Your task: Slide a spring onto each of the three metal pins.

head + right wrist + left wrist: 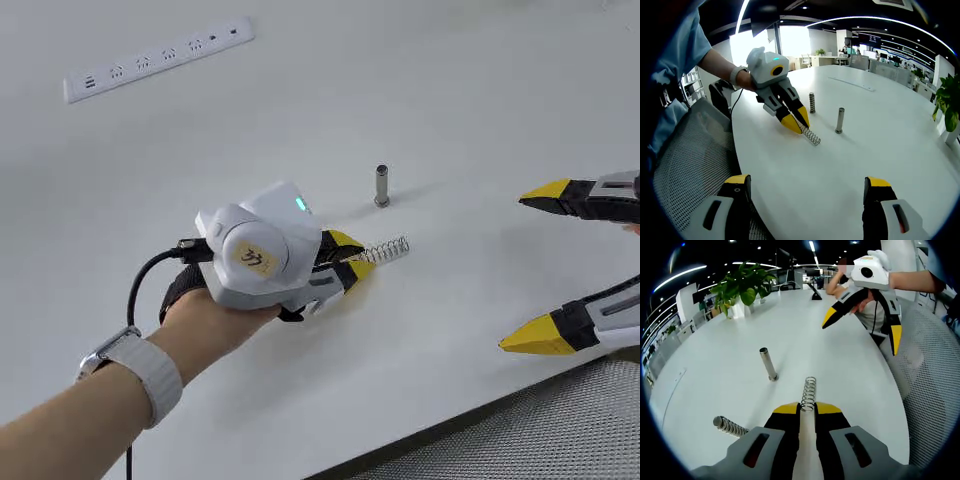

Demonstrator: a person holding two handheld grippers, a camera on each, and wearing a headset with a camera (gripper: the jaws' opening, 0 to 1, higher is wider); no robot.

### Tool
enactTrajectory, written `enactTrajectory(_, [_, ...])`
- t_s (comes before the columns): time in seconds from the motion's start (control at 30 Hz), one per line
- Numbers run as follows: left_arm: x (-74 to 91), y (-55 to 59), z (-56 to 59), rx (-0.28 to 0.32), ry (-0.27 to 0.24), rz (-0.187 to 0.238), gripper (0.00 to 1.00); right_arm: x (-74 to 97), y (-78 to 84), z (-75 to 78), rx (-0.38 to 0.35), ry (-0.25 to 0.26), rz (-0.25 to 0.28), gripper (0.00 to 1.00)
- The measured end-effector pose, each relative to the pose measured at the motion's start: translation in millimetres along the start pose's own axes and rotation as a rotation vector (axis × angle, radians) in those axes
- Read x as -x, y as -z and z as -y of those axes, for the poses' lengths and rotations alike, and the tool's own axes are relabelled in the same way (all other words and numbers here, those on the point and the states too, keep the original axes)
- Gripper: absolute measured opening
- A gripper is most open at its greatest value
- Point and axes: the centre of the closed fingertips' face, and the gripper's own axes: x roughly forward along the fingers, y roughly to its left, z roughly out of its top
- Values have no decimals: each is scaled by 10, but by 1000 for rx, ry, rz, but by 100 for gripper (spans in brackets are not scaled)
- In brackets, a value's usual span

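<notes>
My left gripper is shut on one end of a steel coil spring, which sticks out ahead of the yellow tips, low over the white table. A bare metal pin stands upright just beyond the spring. In the left gripper view a second pin with a spring around it stands at lower left; the right gripper view shows this pin behind the left gripper. My right gripper hangs open and holds nothing, off to the right.
A white power strip lies at the table's far left. The table's near edge runs past a grey mesh chair. A potted plant stands at the table's far end.
</notes>
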Motion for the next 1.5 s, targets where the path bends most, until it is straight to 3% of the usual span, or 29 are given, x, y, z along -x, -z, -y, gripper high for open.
enactTrajectory(0.97, [344,-48,6,29,-55,41,7,-35,-144,-179,35,-26,2,92])
enactTrajectory(1.3, [463,-119,31,45,-63,80,7,-65,-205,-219,53,-44,4,90])
enactTrajectory(1.5, [577,-151,82,63,-69,109,7,-90,-314,-242,59,-56,30,89])
